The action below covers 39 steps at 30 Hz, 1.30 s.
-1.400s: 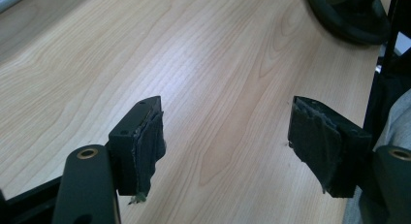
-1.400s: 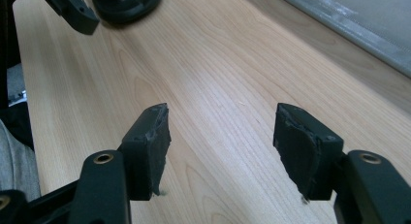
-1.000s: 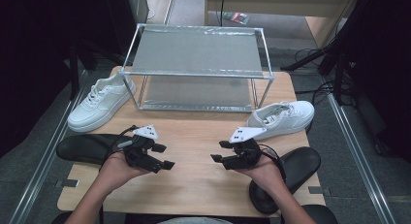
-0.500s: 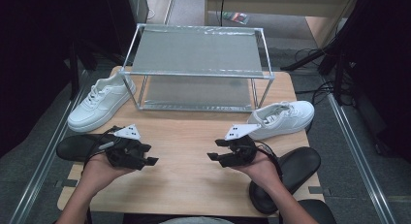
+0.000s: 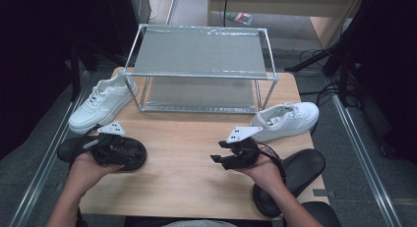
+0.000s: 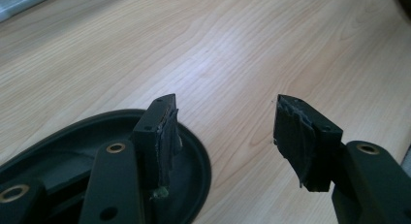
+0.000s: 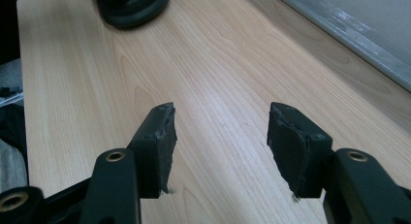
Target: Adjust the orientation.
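My left gripper (image 5: 134, 152) hovers over the toe end of a black slipper (image 5: 78, 149) at the table's left front. In the left gripper view the left gripper (image 6: 225, 136) is open. Its jaws have just been closing slightly, and bare wood shows between them. One fingertip (image 6: 162, 132) is over the black slipper's (image 6: 194, 170) rim. My right gripper (image 5: 219, 152) points left over the middle of the table. It (image 7: 220, 141) is open and holds nothing. A white sneaker (image 5: 101, 101) lies at the left and another white sneaker (image 5: 287, 120) at the right.
A metal two-level rack (image 5: 199, 65) stands at the back of the wooden table (image 5: 182, 187). A second black slipper (image 5: 295, 175) lies at the front right corner, under my right wrist. The rack's lower edge (image 7: 349, 35) runs across the right gripper view.
My left hand has moved left from the table's middle to above the black slipper. The right hand has stayed in place.
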### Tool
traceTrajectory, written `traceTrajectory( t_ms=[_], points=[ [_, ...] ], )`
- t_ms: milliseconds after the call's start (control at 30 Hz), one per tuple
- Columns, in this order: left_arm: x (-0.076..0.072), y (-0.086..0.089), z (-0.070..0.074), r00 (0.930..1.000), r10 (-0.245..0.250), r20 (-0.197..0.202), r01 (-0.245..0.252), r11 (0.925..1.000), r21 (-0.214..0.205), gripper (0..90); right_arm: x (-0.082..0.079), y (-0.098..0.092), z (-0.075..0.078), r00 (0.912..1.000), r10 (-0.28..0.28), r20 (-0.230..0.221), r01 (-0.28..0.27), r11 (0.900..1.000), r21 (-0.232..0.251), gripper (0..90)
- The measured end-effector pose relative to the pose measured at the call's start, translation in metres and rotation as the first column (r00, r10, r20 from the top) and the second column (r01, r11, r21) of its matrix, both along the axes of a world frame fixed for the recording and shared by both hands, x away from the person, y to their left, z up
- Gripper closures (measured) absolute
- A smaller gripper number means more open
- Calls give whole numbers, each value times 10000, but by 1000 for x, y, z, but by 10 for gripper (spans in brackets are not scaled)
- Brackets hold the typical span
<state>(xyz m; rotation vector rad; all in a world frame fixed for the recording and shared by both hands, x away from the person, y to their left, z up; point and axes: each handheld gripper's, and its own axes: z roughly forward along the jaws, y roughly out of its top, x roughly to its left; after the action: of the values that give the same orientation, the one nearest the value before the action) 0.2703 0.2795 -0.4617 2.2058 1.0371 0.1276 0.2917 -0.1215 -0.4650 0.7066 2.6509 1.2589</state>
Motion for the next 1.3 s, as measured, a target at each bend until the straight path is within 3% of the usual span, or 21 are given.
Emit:
traceTrajectory(
  t_ms=[300, 667, 867, 1067, 1300],
  points=[
    [-2, 27, 2, 9973, 728, -35, -729, 9971, -236, 427, 1, 0, 0, 10000, -41, 23, 42, 9999, -106, 448],
    [-9, 55, -5, 9892, 1459, -143, -1458, 9893, 82, 461, 1, -1, 0, 9999, -79, 80, 80, 9999, -128, 454],
    [-13, 62, -14, 9880, 1447, -537, -1412, 9879, 636, 478, 0, 0, -1, 9999, -72, 85, 74, 9997, -235, 452],
    [-14, 67, -19, 9904, 1292, -487, -1283, 9915, 211, 473, 0, 0, 0, 9999, -58, 156, 61, 9998, -207, 453],
    [-14, 74, -27, 9855, 1498, -797, -1456, 9878, 557, 465, 1, 0, -1, 9999, -79, 142, 82, 9997, -233, 453]
  ],
)
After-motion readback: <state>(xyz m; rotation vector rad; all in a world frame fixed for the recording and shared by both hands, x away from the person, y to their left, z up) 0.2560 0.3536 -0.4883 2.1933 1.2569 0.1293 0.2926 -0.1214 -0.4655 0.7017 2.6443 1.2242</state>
